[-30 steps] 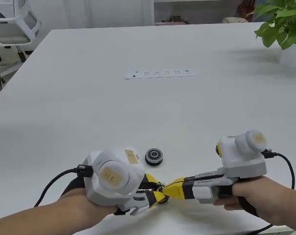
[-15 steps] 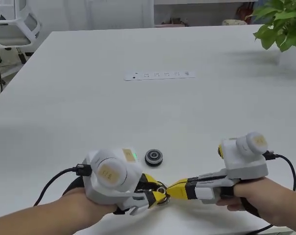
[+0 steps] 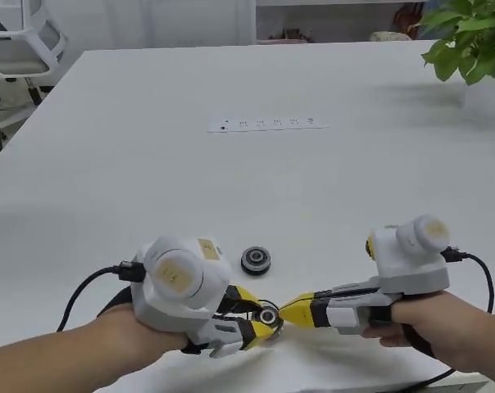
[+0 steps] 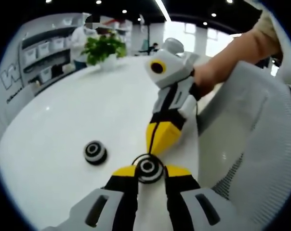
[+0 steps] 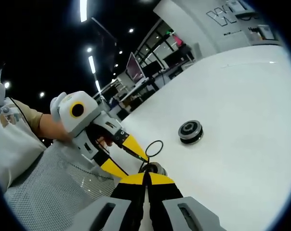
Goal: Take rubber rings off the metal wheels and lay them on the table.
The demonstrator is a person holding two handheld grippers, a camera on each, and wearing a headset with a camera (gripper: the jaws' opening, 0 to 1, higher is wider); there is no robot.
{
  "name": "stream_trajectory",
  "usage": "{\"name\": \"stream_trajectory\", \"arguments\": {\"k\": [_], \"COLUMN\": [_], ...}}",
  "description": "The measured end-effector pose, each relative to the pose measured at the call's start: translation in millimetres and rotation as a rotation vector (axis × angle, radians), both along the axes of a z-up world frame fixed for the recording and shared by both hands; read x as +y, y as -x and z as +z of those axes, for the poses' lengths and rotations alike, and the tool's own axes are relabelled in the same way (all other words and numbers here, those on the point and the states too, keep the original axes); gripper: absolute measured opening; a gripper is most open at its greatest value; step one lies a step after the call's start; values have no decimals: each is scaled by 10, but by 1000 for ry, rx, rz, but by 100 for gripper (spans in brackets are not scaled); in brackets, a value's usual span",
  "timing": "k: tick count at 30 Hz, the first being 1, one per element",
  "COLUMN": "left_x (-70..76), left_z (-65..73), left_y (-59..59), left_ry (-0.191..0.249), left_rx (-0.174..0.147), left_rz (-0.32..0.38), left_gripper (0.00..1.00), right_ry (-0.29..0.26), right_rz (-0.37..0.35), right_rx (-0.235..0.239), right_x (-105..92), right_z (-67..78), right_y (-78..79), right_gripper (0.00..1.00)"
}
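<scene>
Your left gripper [image 4: 149, 171] is clamped on a metal wheel [image 4: 149, 166], held low over the near edge of the white table [image 3: 231, 188]. Your right gripper [image 5: 145, 177] meets it tip to tip, jaws closed, apparently pinching the thin rubber ring [image 5: 154, 148] that loops up off that wheel, though the contact is hard to make out. A second wheel [image 3: 256, 260] lies just beyond. Farther back are a power strip [image 3: 266, 124], a plant [image 3: 469, 37] and a chair [image 3: 22, 37].
</scene>
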State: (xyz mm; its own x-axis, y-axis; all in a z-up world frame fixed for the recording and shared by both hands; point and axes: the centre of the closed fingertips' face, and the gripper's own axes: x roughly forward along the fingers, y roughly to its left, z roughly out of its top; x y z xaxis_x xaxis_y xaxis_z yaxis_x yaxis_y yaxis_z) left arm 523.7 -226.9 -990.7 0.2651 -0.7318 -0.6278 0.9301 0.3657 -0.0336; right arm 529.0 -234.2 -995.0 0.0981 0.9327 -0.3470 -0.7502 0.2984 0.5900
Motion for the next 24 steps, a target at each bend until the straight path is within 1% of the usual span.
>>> {"name": "stream_trajectory", "arguments": {"k": [3,7,10,12,19,24], "left_x": [19,63,122,161,315,457], "left_z": [84,149,205,232,326,380], "left_y": [24,58,80,84,82,41], "left_ry": [16,28,33,42,59,68], "left_rx": [2,10,5,12,12,5], "left_rz": [1,5,10,21,47,78], "left_gripper": [25,31,33,35,42,46], "right_ry": [-4,-14,-20,-22,-24,-27], "right_rz": [1,-7,-9,-6,9,18], "right_rx": [-3,-8,-12,-14,-24,-32], "right_x": [4,-2,1,13,69,126], "right_z": [27,63,98,115,200,266], "right_y": [0,-21,-28,-23,14,8], "right_gripper": [0,0,0,0,0,0]}}
